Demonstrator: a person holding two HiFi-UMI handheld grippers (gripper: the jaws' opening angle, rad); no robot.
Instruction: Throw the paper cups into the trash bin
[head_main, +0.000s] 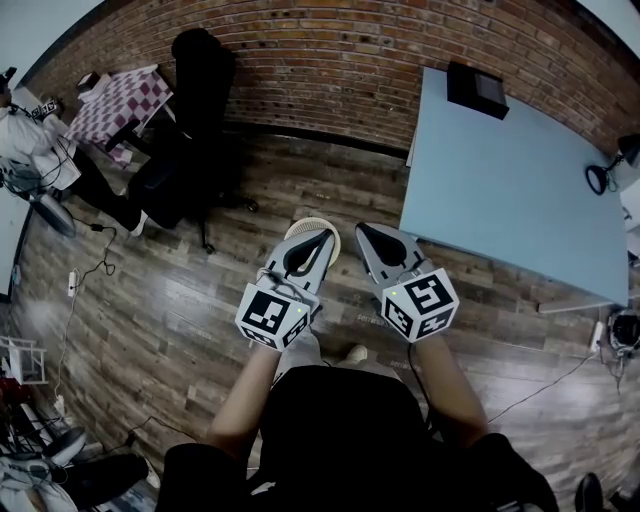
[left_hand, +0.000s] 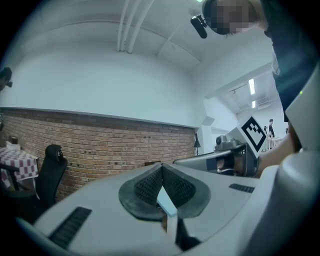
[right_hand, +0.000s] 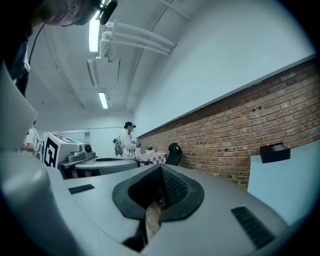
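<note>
I'm pinching the paper cup (head_main: 313, 221) by its wall in my left gripper (left_hand: 161, 175), right gripper (right_hand: 161, 175) closed alongside; I'm squeezing firmly, holding level, no bin ahead.

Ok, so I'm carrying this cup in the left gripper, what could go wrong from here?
1. The left gripper seems to pinch the paper cup only by its thin wall, so it could slip or crumple on the way.
2. Cables trail across the wooden floor, a tripping hazard if you walk that way.
3. The right gripper, jaws together, sits close to the table corner and might knock it.
</note>
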